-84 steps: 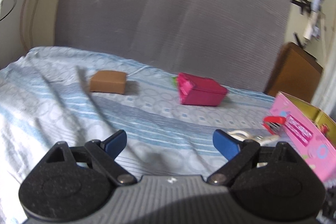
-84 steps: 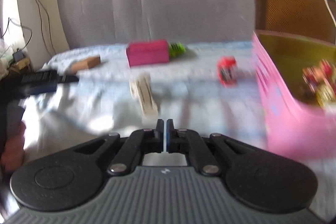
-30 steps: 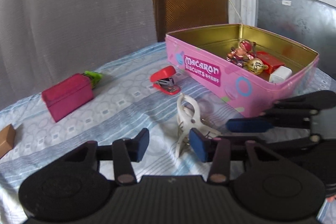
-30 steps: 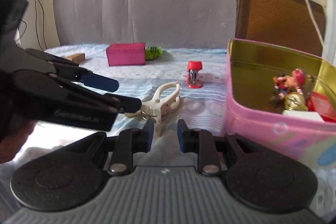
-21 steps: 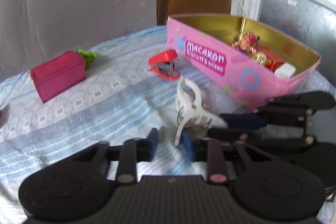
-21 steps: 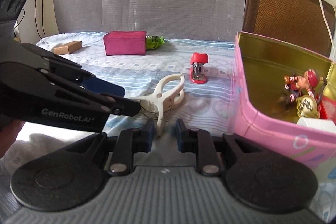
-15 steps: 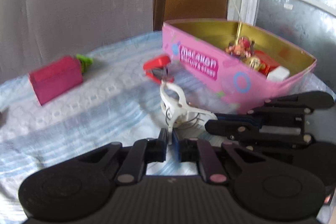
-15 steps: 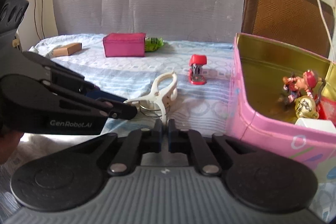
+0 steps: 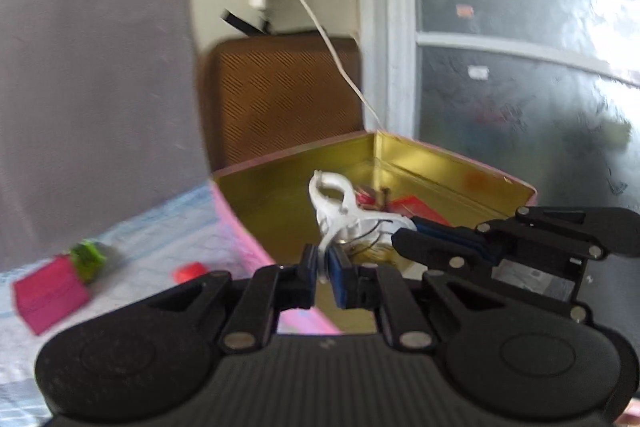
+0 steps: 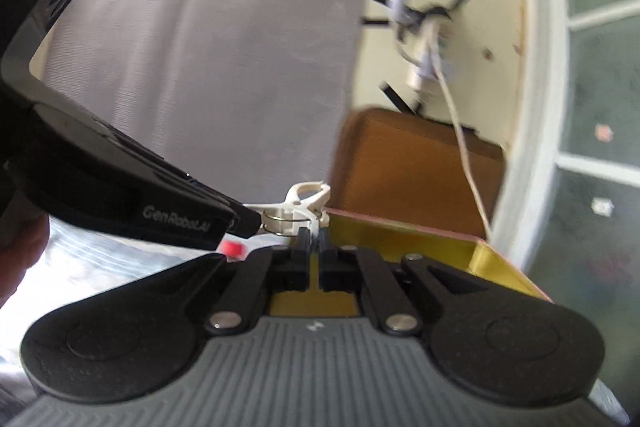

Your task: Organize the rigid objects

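Note:
A white plastic clip (image 9: 335, 201) with a wire spring hangs in the air over the open pink tin (image 9: 452, 163). My left gripper (image 9: 323, 261) is shut on one of its handles. My right gripper (image 9: 404, 237) comes in from the right, shut on the other handle. In the right wrist view the clip (image 10: 306, 197) sits just beyond my right gripper (image 10: 314, 241), above the tin's near rim (image 10: 400, 227); the left gripper (image 10: 244, 221) reaches it from the left. A red item (image 9: 416, 207) lies in the tin, partly hidden by the clip.
On the blue patterned bedcover to the left lie a magenta box (image 9: 48, 291), a green object (image 9: 86, 255) and a red stapler (image 9: 190, 271). Behind the tin stands a brown woven panel (image 9: 280, 95), with a white cable (image 9: 340, 59) hanging in front of it.
Both grippers closed on the clip's handles while it lay on the bedcover. They have since lifted it and carried it right, over the tin.

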Tool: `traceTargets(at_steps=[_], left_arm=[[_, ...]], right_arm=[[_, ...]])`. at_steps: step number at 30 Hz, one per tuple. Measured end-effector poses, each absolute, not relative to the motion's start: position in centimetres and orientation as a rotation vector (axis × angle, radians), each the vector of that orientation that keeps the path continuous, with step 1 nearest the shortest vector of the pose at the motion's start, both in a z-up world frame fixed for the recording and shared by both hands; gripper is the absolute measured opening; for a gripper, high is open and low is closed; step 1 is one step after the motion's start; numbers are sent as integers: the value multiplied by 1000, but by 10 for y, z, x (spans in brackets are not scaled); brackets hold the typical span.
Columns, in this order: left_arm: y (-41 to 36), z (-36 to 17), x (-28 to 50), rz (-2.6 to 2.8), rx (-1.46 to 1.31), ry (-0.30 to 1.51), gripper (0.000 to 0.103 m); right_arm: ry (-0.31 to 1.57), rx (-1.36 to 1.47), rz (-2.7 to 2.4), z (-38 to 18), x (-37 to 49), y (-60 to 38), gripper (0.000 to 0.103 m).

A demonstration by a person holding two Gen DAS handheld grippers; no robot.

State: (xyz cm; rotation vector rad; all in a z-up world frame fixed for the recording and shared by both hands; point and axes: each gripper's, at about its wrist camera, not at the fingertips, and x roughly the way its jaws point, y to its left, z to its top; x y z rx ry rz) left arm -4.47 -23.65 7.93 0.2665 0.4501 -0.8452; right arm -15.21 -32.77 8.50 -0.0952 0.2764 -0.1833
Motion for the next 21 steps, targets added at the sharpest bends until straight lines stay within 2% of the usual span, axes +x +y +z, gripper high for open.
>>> traceTargets(at_steps=[7, 9, 11, 13, 14, 15, 16, 17, 18, 19, 21], left_arm=[[-274, 53, -35, -858, 261, 556, 12], [-277, 51, -33, -837, 252, 566, 14], [-277, 51, -30, -811, 225, 583, 22], [-274, 52, -26, -773, 196, 593, 41], [-269, 54, -25, -776, 179, 587, 41], [-265, 56, -26, -779, 169, 580, 42], [-261, 58, -25, -781, 159, 578, 44], [-256, 61, -26, -783, 149, 574, 47], [-252, 64, -29, -767, 146, 562, 62], [-247, 67, -32, -754, 145, 538, 79], [-235, 72, -38, -746, 148, 482, 85]], right_arm=[[399, 20, -223, 72, -141, -371, 6], [426, 63, -227, 67, -134, -378, 9], [425, 117, -237, 65, -131, -384, 14], [427, 184, -236, 66, -133, -388, 18], [424, 217, -234, 66, -134, -390, 20], [417, 252, -233, 66, -138, -392, 26], [405, 265, -252, 66, -142, -393, 41], [392, 277, -262, 67, -145, -393, 48], [378, 291, -272, 67, -149, -393, 56], [362, 296, -288, 68, -154, -393, 58], [327, 289, -314, 72, -160, -388, 58]])
